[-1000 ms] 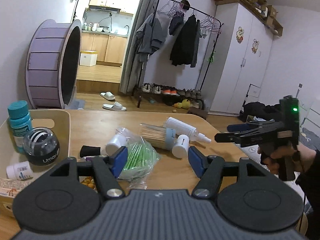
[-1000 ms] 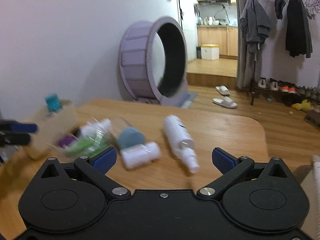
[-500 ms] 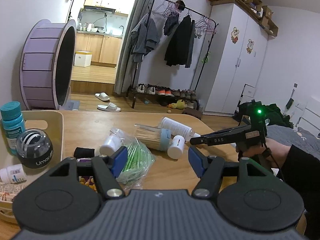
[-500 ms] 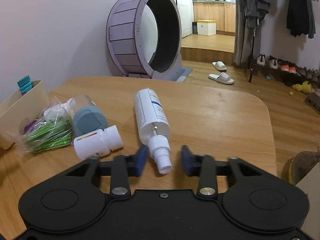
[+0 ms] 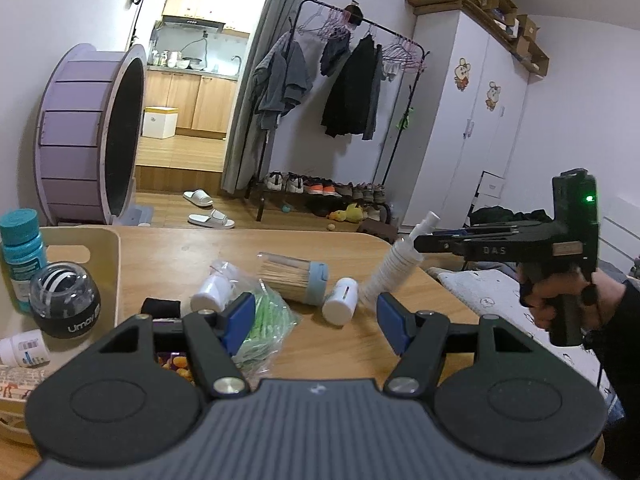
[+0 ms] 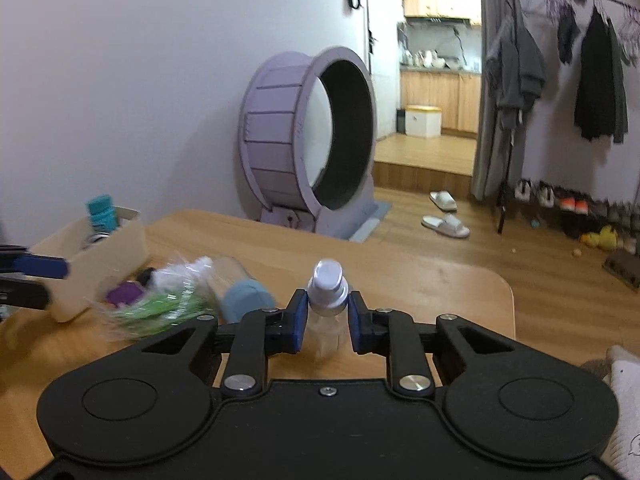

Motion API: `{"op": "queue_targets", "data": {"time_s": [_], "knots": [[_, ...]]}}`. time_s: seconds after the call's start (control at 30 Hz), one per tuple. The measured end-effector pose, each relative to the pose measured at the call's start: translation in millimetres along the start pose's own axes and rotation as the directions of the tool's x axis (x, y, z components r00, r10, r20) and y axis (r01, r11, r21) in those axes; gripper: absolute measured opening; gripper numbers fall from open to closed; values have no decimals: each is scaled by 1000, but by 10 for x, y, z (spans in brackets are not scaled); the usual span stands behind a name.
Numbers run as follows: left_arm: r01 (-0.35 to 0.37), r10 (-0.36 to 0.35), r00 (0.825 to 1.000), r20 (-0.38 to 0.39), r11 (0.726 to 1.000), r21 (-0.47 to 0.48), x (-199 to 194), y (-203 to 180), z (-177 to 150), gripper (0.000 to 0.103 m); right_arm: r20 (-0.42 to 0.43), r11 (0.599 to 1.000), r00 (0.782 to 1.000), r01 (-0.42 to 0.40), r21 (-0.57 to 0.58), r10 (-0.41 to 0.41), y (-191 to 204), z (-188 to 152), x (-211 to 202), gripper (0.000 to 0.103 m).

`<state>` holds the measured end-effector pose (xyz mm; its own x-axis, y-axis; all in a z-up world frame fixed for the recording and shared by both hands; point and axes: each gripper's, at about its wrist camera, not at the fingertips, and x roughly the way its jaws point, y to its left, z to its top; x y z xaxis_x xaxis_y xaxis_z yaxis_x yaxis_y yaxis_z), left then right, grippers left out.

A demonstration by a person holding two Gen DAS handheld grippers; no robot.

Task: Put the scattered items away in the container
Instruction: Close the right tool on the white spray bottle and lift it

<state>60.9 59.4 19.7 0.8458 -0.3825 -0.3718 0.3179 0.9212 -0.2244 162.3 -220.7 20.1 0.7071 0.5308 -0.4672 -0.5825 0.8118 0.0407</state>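
**Spray bottle pinched at the neck, long body hanging free**

The right gripper (image 6: 327, 322) has just been closing and now pinches the spray bottle (image 5: 390, 270) near its nozzle end, pads on either side of the neck. In the left wrist view the bottle tilts up off the surface (image 5: 248, 248), nozzle high, base low and blurred; whether the base touches the wood I cannot tell.

Risks:
- Grip sits far from the bottle's middle, on a narrow smooth neck. Likely to pivot or slip out on the way across.
- Swinging base could knock the small white bottle (image 5: 340, 300) or the toothpick jar (image 5: 294, 282) just beside it and roll them toward the edge.
- The container (image 5: 114, 264) is well to the left and already holds the teal-capped bottle (image 5: 20, 248) and a gyro ball (image 5: 64, 300); a long bottle dropped in at an angle may hang over the rim.

The left gripper (image 5: 316, 320) is spread and empty, hovering over the green swab bag (image 5: 266, 316); both paths cross near the pile, so a collision is possible.
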Motion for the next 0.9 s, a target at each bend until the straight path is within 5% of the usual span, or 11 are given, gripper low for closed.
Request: {"op": "queue_targets", "data": {"time_s": [0.33,0.53,0.7,0.8,0.9], "knots": [[88,-87,996,-18,995,44,-35,-115,-4,66,-16,1000,1000,-6,-27,6,233,23,-272,24],[150,-146,988,-47,984,96,-43,-203,-12,67,2,1000,1000,0,-27,0,241,-29,-322,55],[161,-155,986,-62,981,109,-63,-238,-31,68,3,1000,1000,8,-8,-8,201,-16,-233,53],[172,-167,985,-54,979,112,-140,-184,7,69,-5,1000,1000,-9,30,9,124,-17,-186,32],[160,-156,987,-46,979,123,-234,-104,55,70,3,998,1000,-15,68,15,87,3,-195,26]]}}
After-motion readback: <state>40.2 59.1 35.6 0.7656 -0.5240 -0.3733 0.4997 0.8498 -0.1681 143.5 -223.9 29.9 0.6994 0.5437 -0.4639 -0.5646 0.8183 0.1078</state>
